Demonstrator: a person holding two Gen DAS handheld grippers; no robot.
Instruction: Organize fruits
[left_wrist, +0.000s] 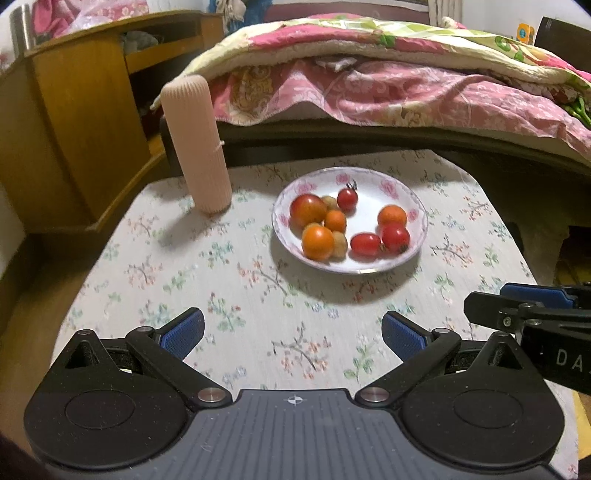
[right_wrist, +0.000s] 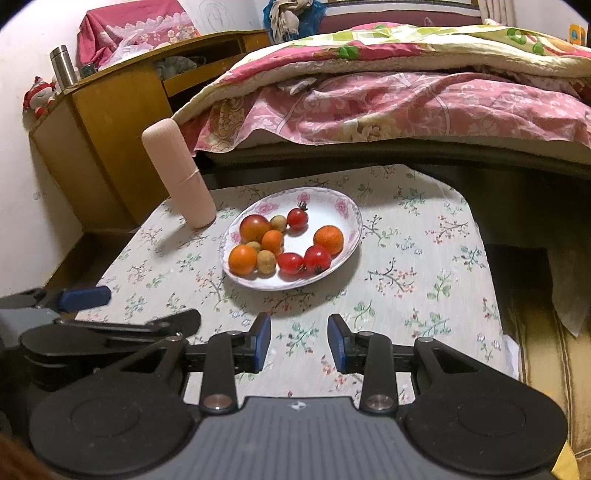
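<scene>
A white floral plate (left_wrist: 417, 206) (right_wrist: 347, 210) sits on the table's far middle. It holds several fruits: small oranges (left_wrist: 317, 242) (right_wrist: 328, 239), red cherry tomatoes (left_wrist: 395, 238) (right_wrist: 317, 258) and small tan longans (left_wrist: 339, 244) (right_wrist: 266, 261). My left gripper (left_wrist: 291, 332) is open wide and empty, over the near table, short of the plate. My right gripper (right_wrist: 299, 341) is open less wide and empty, also near the front. Each gripper shows at the edge of the other's view.
A tall ribbed pink cylinder (left_wrist: 197, 147) (right_wrist: 179, 173) stands at the table's far left. The table has a floral cloth (left_wrist: 236, 280). A bed with pink quilts (left_wrist: 388, 74) lies beyond. A wooden cabinet (left_wrist: 81, 122) stands at left.
</scene>
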